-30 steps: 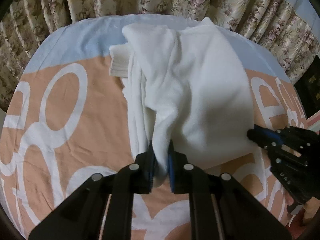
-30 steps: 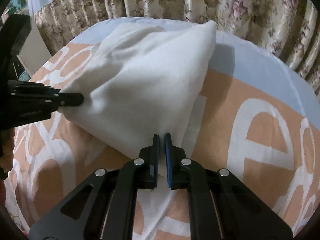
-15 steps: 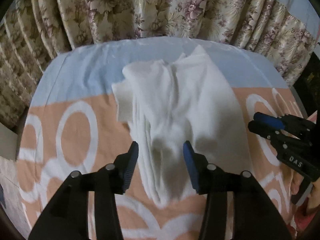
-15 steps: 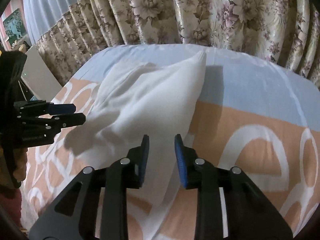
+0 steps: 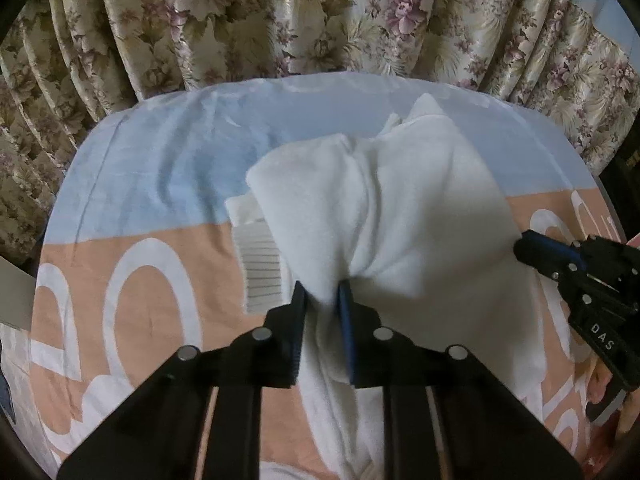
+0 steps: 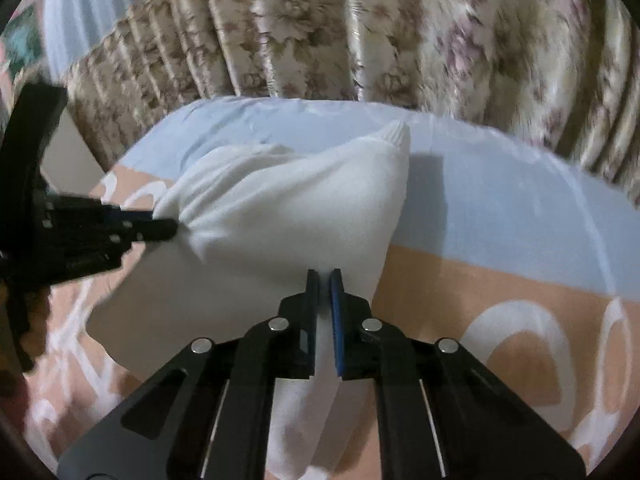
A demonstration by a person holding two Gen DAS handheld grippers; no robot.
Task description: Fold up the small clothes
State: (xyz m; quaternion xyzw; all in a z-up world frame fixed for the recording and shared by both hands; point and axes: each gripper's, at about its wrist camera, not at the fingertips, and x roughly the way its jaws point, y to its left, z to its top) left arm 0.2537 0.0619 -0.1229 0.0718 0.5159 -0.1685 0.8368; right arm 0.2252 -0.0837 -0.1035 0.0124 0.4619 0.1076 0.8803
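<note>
The soft white cloth garment (image 5: 404, 216) lies on the flat printed peach-and-blue bed sheet (image 5: 152, 184), with the pleated floral fabric curtain (image 5: 280, 20) behind the sheet's far edge. The black two-finger left gripper (image 5: 322, 300) sits at the garment's near left edge, its jaws closing with a bunched fold between them. The black two-finger right gripper (image 6: 324, 280) sits at the near right edge, clamped on the cloth.

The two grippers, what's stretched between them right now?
The white garment spans from left gripper to right gripper, bunched in each; the right wrist view shows it.
</note>
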